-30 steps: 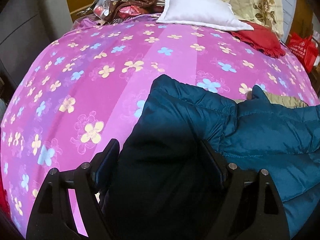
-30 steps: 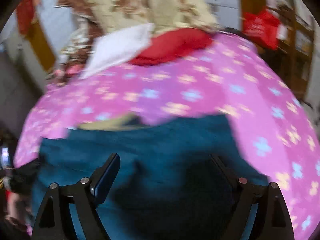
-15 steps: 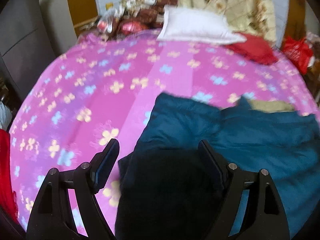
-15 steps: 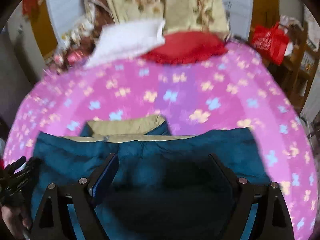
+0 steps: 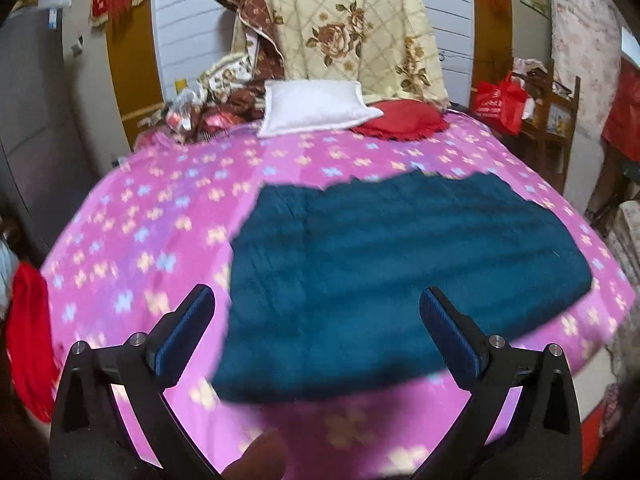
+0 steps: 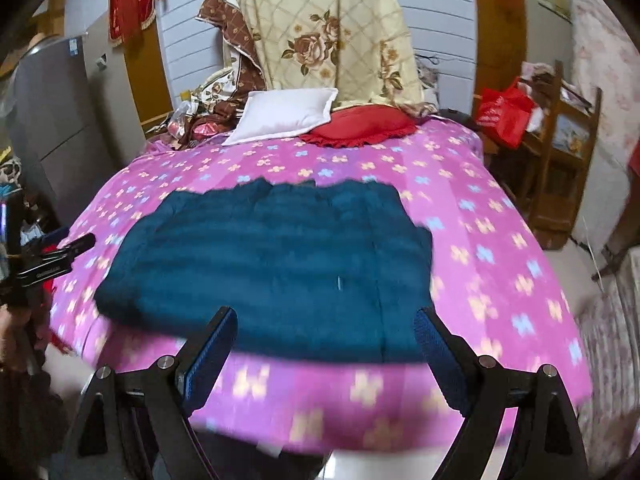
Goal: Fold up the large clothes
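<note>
A dark teal quilted jacket lies folded flat as a rough rectangle on the pink flowered bed cover. In the right wrist view the same jacket sits near the bed's front edge. My left gripper hangs above and in front of the jacket's near left corner. Its jaws are opening wide and no cloth is between the pads. My right gripper is open too, held back from the jacket's near edge with nothing in it.
A white pillow and a red cushion lie at the head of the bed under a hanging floral quilt. A red bag and wooden shelf stand at the right. A red cloth hangs at the bed's left edge.
Both grippers have drawn back and up from the jacket, which was between their jaws before. The jacket now lies free and whole in view. The left jaws stand wider.
</note>
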A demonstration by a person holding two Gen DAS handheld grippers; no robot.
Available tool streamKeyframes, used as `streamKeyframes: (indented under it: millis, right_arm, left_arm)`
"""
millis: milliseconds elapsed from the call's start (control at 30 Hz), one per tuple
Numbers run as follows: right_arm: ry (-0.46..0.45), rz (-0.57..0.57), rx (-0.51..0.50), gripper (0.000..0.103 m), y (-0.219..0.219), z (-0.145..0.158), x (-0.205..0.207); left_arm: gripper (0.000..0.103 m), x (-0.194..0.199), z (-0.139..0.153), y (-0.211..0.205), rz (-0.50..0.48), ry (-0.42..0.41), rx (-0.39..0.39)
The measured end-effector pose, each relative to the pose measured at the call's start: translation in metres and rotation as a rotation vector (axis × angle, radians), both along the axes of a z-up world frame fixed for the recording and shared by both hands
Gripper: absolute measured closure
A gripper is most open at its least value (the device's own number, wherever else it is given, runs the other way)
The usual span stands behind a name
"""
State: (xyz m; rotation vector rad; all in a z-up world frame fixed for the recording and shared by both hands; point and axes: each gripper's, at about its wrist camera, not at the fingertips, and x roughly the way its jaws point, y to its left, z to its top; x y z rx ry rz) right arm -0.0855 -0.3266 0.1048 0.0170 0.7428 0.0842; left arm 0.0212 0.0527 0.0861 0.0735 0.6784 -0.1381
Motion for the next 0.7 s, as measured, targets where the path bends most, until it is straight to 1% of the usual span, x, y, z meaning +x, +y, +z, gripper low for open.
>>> streamKeyframes:
  millis: [67,133,167,233,300,367,433,533,600,700]
  right_arm:
    - [0.008,-0.027,0.006,0.015,-0.005,-0.008,-0.021]
    - [0.018,-0.057,0.016,0.015,-0.011,-0.015,-0.04]
    - [0.018,-0.062,0.027,0.015,-0.013,-0.018,-0.046]
    - [0.034,-0.086,0.042,0.015,-0.016,-0.023,-0.058]
    - [0.036,-0.09,0.052,0.015,-0.017,-0.022,-0.067]
    - [0.032,-0.094,0.037,0.015,-0.015,-0.018,-0.075]
    - [0.02,-0.09,0.024,0.015,-0.01,-0.013,-0.083]
    - [0.015,-0.091,0.01,0.015,-0.007,-0.009,-0.093]
    - [0.012,-0.089,0.015,0.015,-0.004,-0.008,-0.099]
    - [0.01,-0.087,-0.011,0.015,0.002,-0.007,-0.105]
  left_arm:
    - [0.0,-0.013,-0.006,-0.005,-0.009,0.028,-0.017]
    - [0.0,-0.027,-0.008,-0.007,0.0,0.019,-0.053]
    - [0.0,-0.033,-0.01,-0.009,0.005,0.033,-0.069]
    - [0.0,-0.042,-0.012,-0.016,-0.006,0.083,-0.059]
    - [0.0,-0.052,-0.016,-0.026,0.005,0.145,-0.029]
    - [0.0,-0.065,-0.019,-0.037,-0.004,0.204,0.002]
    - [0.0,-0.08,-0.018,-0.041,-0.012,0.217,0.001]
    - [0.0,-0.098,-0.016,-0.042,-0.019,0.211,0.008]
    - [0.0,-0.104,-0.015,-0.042,-0.025,0.215,0.007]
    - [0.0,-0.11,-0.015,-0.042,-0.027,0.221,0.01]
